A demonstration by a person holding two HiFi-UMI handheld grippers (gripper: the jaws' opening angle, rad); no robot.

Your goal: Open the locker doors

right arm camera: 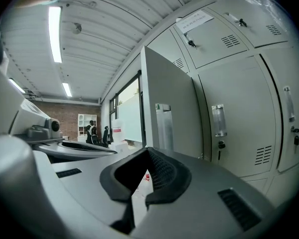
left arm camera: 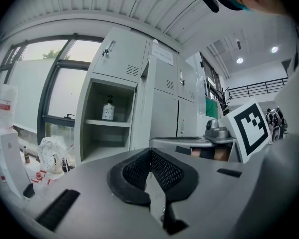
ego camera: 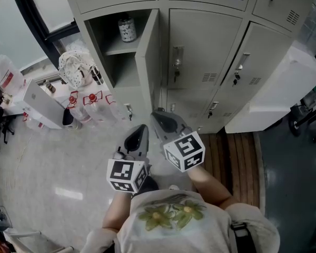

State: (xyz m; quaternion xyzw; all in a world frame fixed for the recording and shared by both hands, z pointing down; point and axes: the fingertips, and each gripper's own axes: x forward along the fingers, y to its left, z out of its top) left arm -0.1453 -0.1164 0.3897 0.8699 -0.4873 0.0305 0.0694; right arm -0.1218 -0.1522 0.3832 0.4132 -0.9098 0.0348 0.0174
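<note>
across the top of the head view, a bank of pale grey sheet-metal lockers (ego camera: pixel 205 51). left of centre in that bank, one tall grey locker door (ego camera: pixel 149 62) swung open and seen edge-on. beside it on the left, its open compartment, with a white patterned bottle (ego camera: pixel 127 29) on the shelf. right of the open door, a closed grey door (ego camera: pixel 200 46) with a vertical metal handle (ego camera: pixel 177 62). at lower centre, the left gripper (ego camera: pixel 139 133) with its marker cube, dark mesh-lined jaws pressed together tip to tip, clamped on nothing. just right of it, the right gripper (ego camera: pixel 160 117), jaws likewise together and empty. in the right gripper view, the open door standing above and beyond the tips, apart from them. at the left edge, on the floor, a white dotted fabric bag (ego camera: pixel 73 67).
</note>
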